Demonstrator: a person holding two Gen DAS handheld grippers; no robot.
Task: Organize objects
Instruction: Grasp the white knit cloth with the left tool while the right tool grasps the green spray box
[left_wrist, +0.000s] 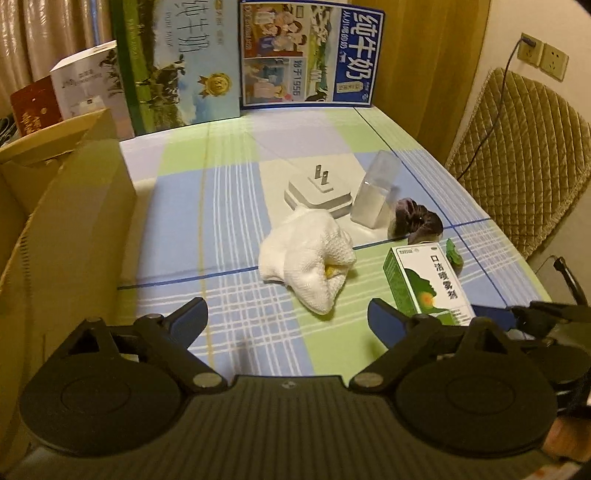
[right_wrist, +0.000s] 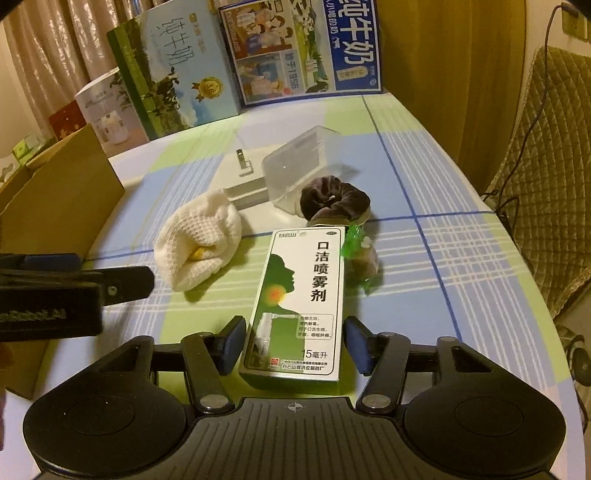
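Note:
A green and white spray box (right_wrist: 301, 299) lies on the checked tablecloth, its near end between the fingers of my right gripper (right_wrist: 295, 345); the jaws are open with a small gap on each side. The box also shows in the left wrist view (left_wrist: 428, 280). My left gripper (left_wrist: 288, 317) is open and empty above the cloth, just short of a white knitted cloth (left_wrist: 314, 254). Behind lie a white plug adapter (left_wrist: 319, 192), a clear plastic box (left_wrist: 376, 195), a dark scrunchie (right_wrist: 334, 199) and a green-wrapped sweet (right_wrist: 354, 240).
An open cardboard box (left_wrist: 70, 229) stands at the left edge of the table. Milk cartons (left_wrist: 306, 55) and smaller boxes line the back. A padded chair (left_wrist: 517, 147) stands to the right, with a cable and wall sockets (left_wrist: 543, 55) behind it.

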